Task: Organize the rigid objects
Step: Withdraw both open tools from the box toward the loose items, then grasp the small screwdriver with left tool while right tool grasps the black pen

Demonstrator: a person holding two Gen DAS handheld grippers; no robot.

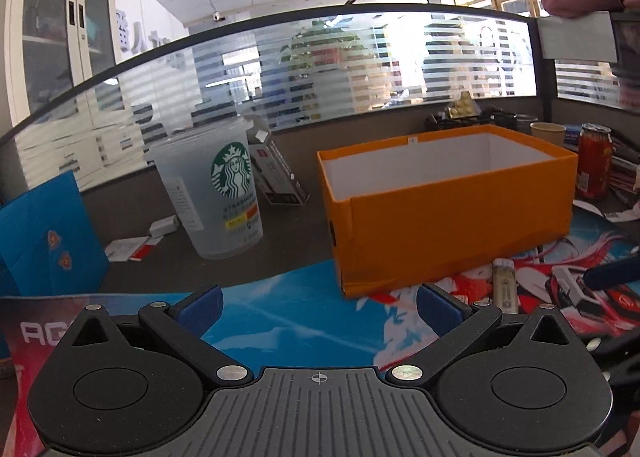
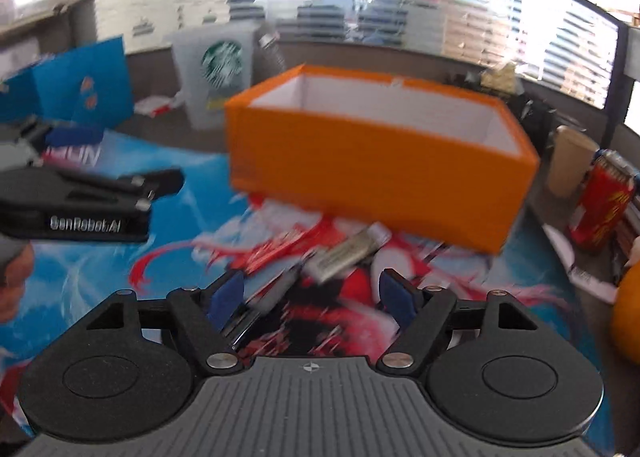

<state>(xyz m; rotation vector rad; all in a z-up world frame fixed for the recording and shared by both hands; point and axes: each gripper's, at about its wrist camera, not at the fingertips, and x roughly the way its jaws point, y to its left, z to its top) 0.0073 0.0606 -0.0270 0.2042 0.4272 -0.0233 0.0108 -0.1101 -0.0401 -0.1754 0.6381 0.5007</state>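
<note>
The right gripper [image 2: 310, 303] stood unclenched and empty over the printed mat [image 2: 100, 277]. Just ahead lay the pale lighter [image 2: 346, 251], its long axis slanting up to the right toward the orange box [image 2: 372, 173]. The left gripper [image 1: 318, 307], spread wide and empty, sat farther off. Nothing blocked the way; the cup [image 1: 218, 187] stood well behind.

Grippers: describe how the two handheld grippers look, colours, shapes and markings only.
Both match. The left gripper and the right gripper each have a matte black body, two round housings, angled black link arms with silver rivets, blue pads on the fingers, and a grey ribbed plate with a crosshair mark. The left gripper's side, seen from the right wrist, reads "GenRobot.AI" in white.
</note>
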